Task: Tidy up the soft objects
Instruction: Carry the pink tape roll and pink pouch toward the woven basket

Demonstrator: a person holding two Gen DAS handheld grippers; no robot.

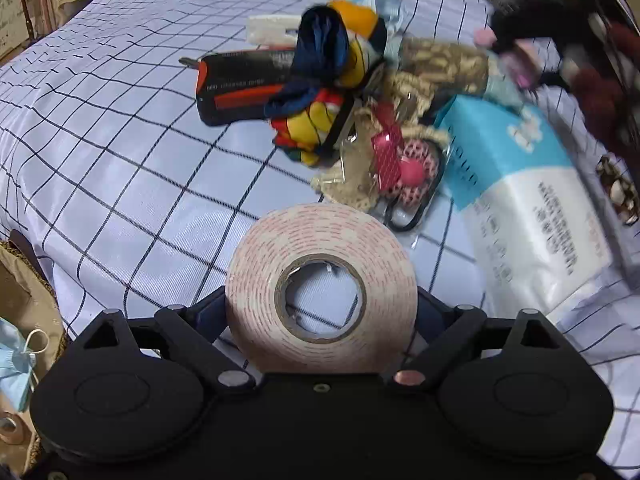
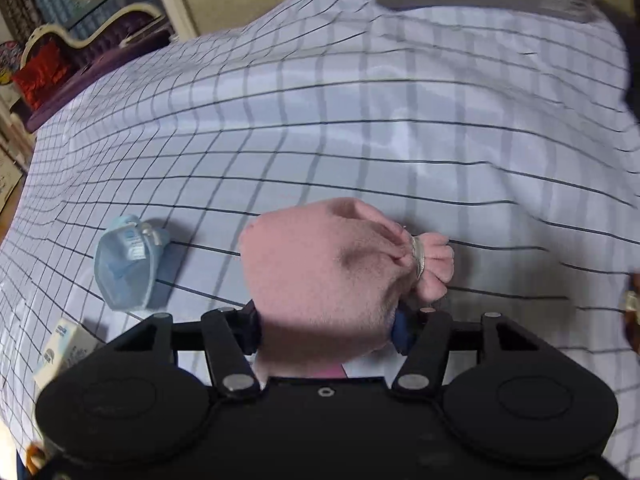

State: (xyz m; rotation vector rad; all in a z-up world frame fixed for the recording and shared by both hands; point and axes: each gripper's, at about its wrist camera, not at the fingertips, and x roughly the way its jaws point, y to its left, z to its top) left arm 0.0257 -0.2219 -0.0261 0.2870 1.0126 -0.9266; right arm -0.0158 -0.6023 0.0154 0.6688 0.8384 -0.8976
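Two grippers loaded | left gripper (image 1: 320, 312): tape roll (image 1: 320, 296) | pile (image 1: 360, 100) ahead

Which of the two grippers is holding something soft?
The right gripper: it clamps a pink cloth pouch, while the left gripper grips a stiff tape roll.

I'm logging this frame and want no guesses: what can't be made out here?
- Left wrist view: left gripper fingertips, hidden behind the tape roll.
- Left wrist view: dark items at the top right, blurred and cut by the edge.
- Right wrist view: right gripper fingertips, covered by the pink pouch.
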